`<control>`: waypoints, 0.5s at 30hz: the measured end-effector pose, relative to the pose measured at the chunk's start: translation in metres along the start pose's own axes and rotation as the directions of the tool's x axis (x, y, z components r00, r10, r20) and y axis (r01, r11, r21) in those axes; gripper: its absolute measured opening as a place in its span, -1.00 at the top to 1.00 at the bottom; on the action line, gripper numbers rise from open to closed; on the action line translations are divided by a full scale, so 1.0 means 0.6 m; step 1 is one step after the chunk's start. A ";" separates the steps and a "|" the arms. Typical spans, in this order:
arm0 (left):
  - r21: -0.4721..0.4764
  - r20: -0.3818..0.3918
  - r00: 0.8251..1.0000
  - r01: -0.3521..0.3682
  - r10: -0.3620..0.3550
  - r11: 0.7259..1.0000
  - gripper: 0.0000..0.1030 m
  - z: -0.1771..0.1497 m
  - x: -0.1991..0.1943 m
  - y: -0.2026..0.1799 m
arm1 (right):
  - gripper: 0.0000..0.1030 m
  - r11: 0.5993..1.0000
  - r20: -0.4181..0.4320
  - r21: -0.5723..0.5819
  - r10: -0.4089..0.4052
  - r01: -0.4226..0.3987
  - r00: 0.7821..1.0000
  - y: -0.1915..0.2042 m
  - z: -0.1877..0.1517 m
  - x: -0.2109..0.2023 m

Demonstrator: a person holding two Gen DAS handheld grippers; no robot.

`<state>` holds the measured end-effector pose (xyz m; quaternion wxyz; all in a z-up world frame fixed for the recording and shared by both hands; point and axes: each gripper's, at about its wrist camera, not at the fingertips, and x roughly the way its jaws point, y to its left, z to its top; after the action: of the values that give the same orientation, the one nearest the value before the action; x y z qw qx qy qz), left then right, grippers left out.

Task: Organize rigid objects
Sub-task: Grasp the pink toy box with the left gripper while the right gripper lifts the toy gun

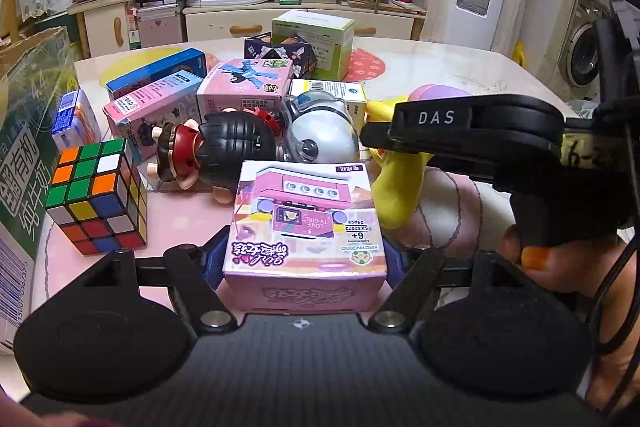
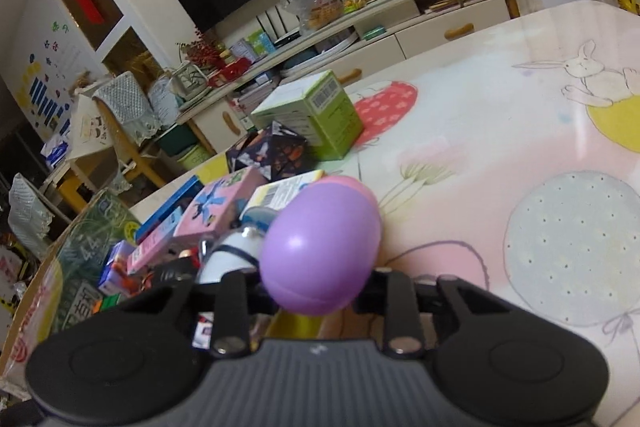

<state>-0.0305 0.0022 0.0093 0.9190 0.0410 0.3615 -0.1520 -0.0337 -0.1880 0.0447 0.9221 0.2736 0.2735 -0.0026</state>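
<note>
the left gripper stands wide around a pink toy box sitting between its fingers. the right gripper is closed on a yellow toy topped by a purple egg. lift it straight, clear of the clutter beside.

The left gripper is matte black: two round disc-shaped pads flank a dark ribbed body with a small white mark at its centre, and angled link arms run forward from silver screws, with triangular cut-outs in the outer brackets. The right gripper has the same build, a grey ribbed body, black discs and silver pivot screws. Seen from the left wrist view, its side is black with white letters "DAS", a yellowish handwritten label and thin black cables trailing behind; a fingernail wears orange polish
</note>
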 end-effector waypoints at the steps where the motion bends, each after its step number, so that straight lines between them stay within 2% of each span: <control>1: -0.006 -0.001 1.000 0.002 -0.002 1.000 -0.73 0.002 -0.001 0.003 | 0.47 1.000 0.002 -0.005 -0.003 0.003 1.000 0.000 0.001 -0.002; 6: -0.001 0.017 1.000 0.002 -0.002 1.000 -0.72 0.004 -0.019 0.003 | 0.57 1.000 0.009 -0.019 -0.018 0.018 1.000 -0.001 0.002 -0.019; 11: 0.003 0.036 0.999 0.011 -0.011 1.000 -0.72 0.018 -0.046 0.008 | 0.57 0.998 0.002 -0.052 -0.031 0.031 1.000 0.010 -0.002 -0.041; 15: 0.009 0.062 0.998 0.016 -0.016 1.000 -0.72 0.034 -0.076 0.016 | 0.57 0.996 0.028 -0.087 -0.033 0.036 0.999 0.028 0.004 -0.063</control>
<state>-0.0457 0.0187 0.0549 0.9284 0.0371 0.3323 -0.1619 -0.0623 -0.1804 0.0740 0.9365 0.2282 0.2660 -0.0102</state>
